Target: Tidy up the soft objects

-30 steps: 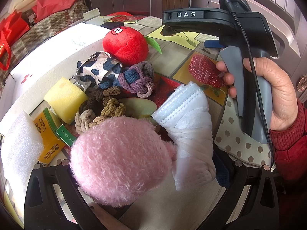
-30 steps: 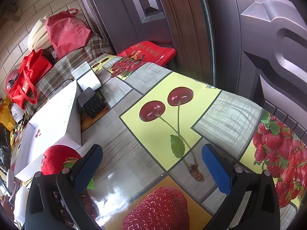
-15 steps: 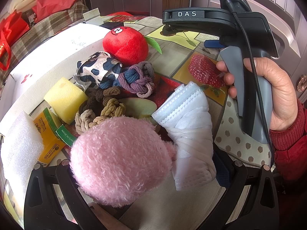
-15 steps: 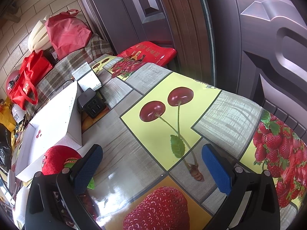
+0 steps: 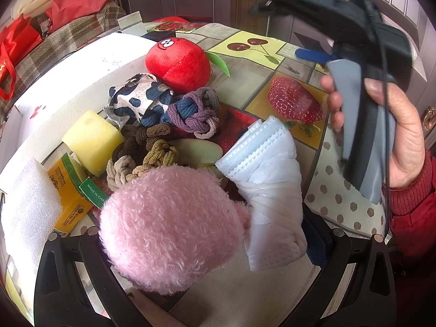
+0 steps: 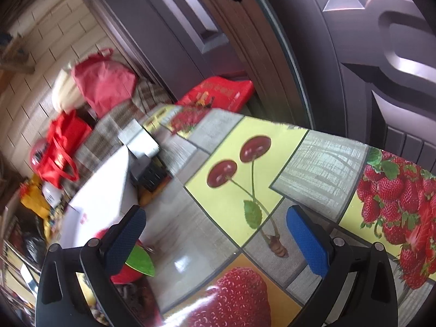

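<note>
A fluffy pink ball [image 5: 169, 226] and a wrapped bundle of face masks [image 5: 269, 179] lie between the wide-apart fingers of my left gripper [image 5: 212, 242], which is open. Beyond them sit beige and brown hair ties [image 5: 144, 158], purple and blue hair ties [image 5: 196, 111], a cow-print cloth [image 5: 136, 98], a yellow sponge [image 5: 92, 141] and a red plush fruit [image 5: 177, 62]. My right gripper [image 6: 216, 239] is open and empty, tilted above the fruit-print tablecloth [image 6: 245, 179]. In the left wrist view a hand [image 5: 403, 136] holds it at the right, one blue fingertip [image 5: 310, 54] showing.
A white box [image 5: 76, 76] runs along the left of the pile. White foam [image 5: 27, 204] and a yellow packet [image 5: 68, 199] lie at the near left. A polka-dot cloth [image 5: 343, 199] hangs at the right. Red bags [image 6: 62, 147] and a dark door [image 6: 354, 68] stand behind the table.
The right gripper has tilted and shifted, so its view is rolled and blurred. The left gripper and the soft things between its fingers have stayed put.
</note>
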Demonstrator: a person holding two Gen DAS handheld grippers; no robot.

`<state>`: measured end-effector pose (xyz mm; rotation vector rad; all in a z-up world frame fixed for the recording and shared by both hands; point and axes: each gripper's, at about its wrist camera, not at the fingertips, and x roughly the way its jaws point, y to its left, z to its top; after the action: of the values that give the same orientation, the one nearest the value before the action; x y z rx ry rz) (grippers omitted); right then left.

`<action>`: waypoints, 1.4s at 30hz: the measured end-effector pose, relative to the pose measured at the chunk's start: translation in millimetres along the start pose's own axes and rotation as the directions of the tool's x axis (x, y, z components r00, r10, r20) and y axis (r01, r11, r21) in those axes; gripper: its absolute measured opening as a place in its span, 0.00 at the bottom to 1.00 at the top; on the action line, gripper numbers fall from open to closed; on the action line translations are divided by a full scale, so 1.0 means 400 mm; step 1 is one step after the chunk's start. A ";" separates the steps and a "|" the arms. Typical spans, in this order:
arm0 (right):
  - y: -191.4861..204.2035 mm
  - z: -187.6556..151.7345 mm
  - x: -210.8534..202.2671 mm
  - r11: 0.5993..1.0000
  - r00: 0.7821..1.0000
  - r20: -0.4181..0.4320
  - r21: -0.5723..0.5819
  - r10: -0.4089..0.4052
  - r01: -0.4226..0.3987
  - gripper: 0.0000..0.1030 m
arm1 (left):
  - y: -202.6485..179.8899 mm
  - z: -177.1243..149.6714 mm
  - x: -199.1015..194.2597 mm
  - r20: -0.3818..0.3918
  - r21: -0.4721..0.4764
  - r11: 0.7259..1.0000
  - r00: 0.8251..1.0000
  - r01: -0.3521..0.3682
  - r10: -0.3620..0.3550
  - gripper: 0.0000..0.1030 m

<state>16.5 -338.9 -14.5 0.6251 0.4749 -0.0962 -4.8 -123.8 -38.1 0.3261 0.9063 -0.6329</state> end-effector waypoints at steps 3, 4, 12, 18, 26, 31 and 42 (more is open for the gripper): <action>0.016 0.010 -0.072 0.994 0.986 0.134 -0.054 0.099 -0.093 1.00 | 0.002 0.000 0.000 0.001 -0.001 1.000 1.000 0.002 -0.002 0.99; 0.023 0.013 -0.093 0.989 0.976 0.167 -0.081 0.137 -0.125 1.00 | 0.003 0.000 0.000 0.001 -0.001 1.000 1.000 0.002 -0.002 0.99; 0.083 0.014 -0.176 0.934 0.940 0.191 -0.278 0.284 -0.226 1.00 | 0.006 -0.073 -0.145 0.183 -0.026 0.999 0.983 0.036 -0.030 0.99; 0.114 -0.011 -0.147 0.900 0.960 0.041 -0.359 0.278 -0.245 1.00 | 0.160 -0.223 -0.336 0.346 -0.194 0.978 0.928 -0.073 0.138 1.00; 0.217 -0.155 -0.131 0.686 0.892 -0.412 -0.595 0.188 -0.420 1.00 | 0.338 -0.312 -0.323 0.180 -0.309 0.941 0.963 -0.138 0.200 1.00; 0.222 -0.230 -0.130 0.623 0.854 -0.501 -0.625 0.143 -0.471 1.00 | 0.311 -0.288 -0.260 0.114 -0.197 0.968 0.977 -0.154 0.179 1.00; 0.256 -0.281 -0.041 0.618 0.819 -0.574 -0.641 0.009 -0.455 0.96 | 0.339 -0.249 -0.164 0.028 -0.171 0.977 0.991 -0.126 0.133 0.85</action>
<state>-19.6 -191.2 -31.4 -0.1641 0.8907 0.5504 -11.0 56.5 -42.8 0.2175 0.8873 -0.4378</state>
